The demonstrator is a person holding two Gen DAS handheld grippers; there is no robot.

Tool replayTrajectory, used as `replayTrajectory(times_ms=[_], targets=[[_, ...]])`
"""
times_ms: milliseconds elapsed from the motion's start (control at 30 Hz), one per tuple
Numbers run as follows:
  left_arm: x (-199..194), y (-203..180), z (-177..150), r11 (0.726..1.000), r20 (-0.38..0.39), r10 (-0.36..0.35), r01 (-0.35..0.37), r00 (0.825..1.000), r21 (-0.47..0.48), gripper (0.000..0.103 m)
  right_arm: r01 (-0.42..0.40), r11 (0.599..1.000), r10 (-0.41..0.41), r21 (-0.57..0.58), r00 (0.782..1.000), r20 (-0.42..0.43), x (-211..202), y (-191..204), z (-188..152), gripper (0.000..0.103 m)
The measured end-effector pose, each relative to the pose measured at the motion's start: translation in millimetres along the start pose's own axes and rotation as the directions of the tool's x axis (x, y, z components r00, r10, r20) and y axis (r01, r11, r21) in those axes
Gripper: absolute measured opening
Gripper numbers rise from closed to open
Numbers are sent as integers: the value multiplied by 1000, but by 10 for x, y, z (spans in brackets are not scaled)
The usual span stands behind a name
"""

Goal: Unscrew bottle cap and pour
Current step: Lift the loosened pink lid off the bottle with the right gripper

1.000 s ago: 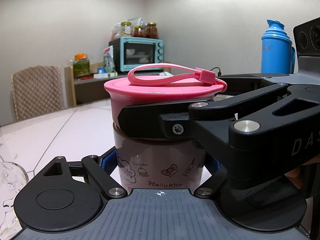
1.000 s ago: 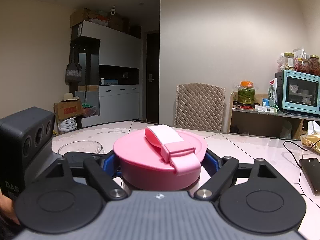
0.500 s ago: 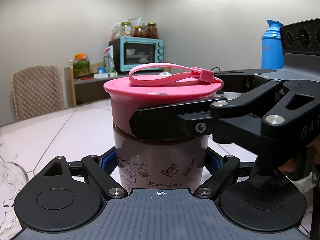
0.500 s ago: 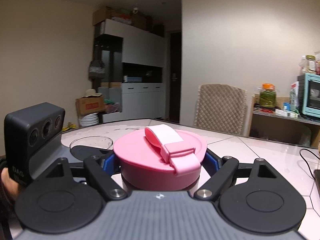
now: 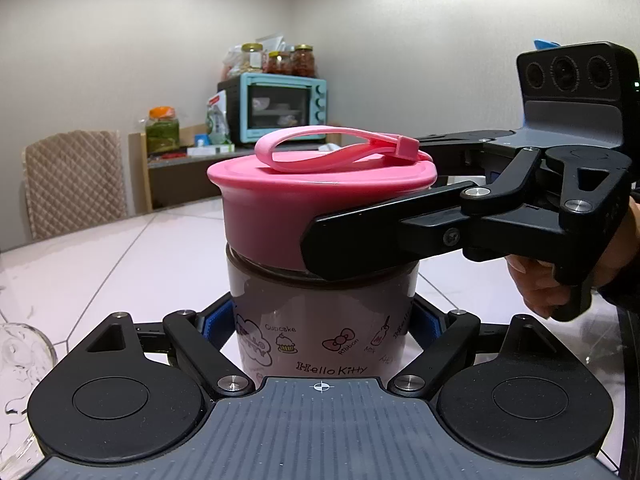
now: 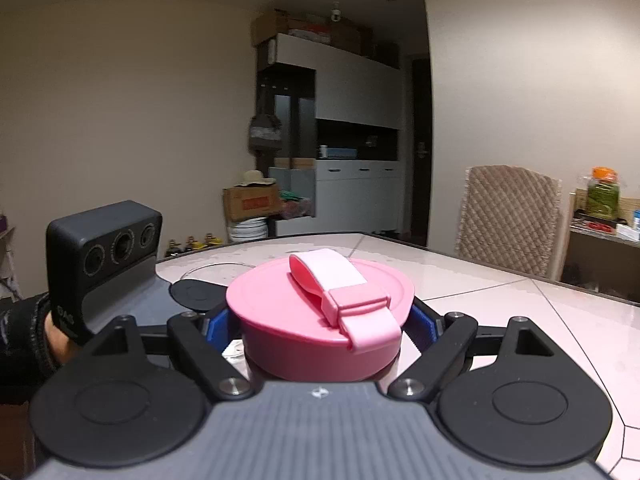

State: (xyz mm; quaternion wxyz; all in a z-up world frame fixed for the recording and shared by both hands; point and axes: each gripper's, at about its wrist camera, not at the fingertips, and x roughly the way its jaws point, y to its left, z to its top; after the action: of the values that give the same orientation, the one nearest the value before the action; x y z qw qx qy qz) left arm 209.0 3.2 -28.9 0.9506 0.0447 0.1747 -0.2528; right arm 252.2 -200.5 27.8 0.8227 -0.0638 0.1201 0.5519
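A Hello Kitty bottle (image 5: 320, 320) with a brownish body stands upright on the white table. Its wide pink cap (image 5: 280, 204) carries a pink strap loop (image 5: 332, 152). My left gripper (image 5: 320, 320) is shut on the bottle's body, low down. My right gripper (image 6: 320, 320) is shut on the pink cap (image 6: 312, 312); in the left wrist view it (image 5: 360, 236) reaches in from the right and one black finger (image 5: 360, 240) lies across the cap's front. The left gripper's camera housing (image 6: 104, 248) shows at the left of the right wrist view.
A clear glass vessel (image 5: 20, 380) sits at the left edge of the table (image 5: 120, 264); its rim (image 6: 224, 270) shows behind the cap. A quilted chair (image 6: 508, 216) stands at the table's far side. A teal toaster oven (image 5: 280, 108) and jars are on a shelf behind.
My right gripper has swung around the bottle with the cap in its grip, counter-clockwise seen from above; its view has panned left. The left gripper and bottle body have stayed still.
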Motion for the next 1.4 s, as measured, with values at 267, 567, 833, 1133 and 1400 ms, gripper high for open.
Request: replayTrajectory(times_ms=[267,567,833,1133,1400], targets=[[3,-22,3,1000,0,-4,4,1000,1,90,-59,998,59,-13,998,14,-13,-89,27,85],[14,-18,0,1000,0,-8,8,1000,3,90,-67,998,67,-19,998,19,-27,-88,62,85],[13,-18,-7,1000,0,-8,8,1000,3,90,-69,997,69,-17,997,24,-43,-88,17,85],[-7,-31,-10,1000,-1,-10,10,1000,4,90,-90,996,91,-21,994,68,-68,-114,107,85],[-11,-36,-10,1000,-1,-9,9,1000,4,90,-62,998,63,-18,996,68,-76,-75,96,85]])
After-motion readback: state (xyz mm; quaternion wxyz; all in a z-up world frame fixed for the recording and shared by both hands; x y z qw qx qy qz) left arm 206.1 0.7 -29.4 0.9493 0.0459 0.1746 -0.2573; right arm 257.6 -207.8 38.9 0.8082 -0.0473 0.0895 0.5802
